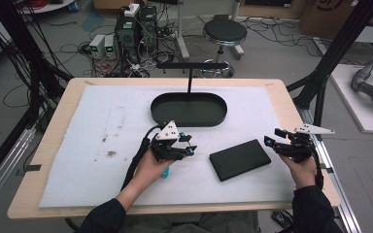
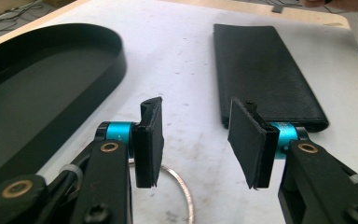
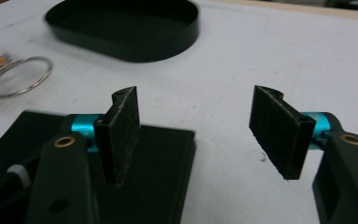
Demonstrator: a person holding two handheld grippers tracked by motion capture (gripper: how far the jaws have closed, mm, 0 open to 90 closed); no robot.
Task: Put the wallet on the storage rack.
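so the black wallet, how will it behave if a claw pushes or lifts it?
The black wallet lies flat and thin on the white mat, so it should slide, not roll. Its grained, leather-like surface probably grips well. Lifted by one edge, it may sag.

- The left hand-held gripper point(image 2: 195, 140) has its two black jaws parted, with nothing between them.
- A flat black leather-like rectangular case point(image 2: 265, 70) lies on the white surface point(image 2: 182, 56) ahead, at right.
- A black oval metal tray point(image 2: 42, 88) sits at left.
- A thin silver metal ring point(image 2: 182, 186) lies beneath the jaws, partly hidden.
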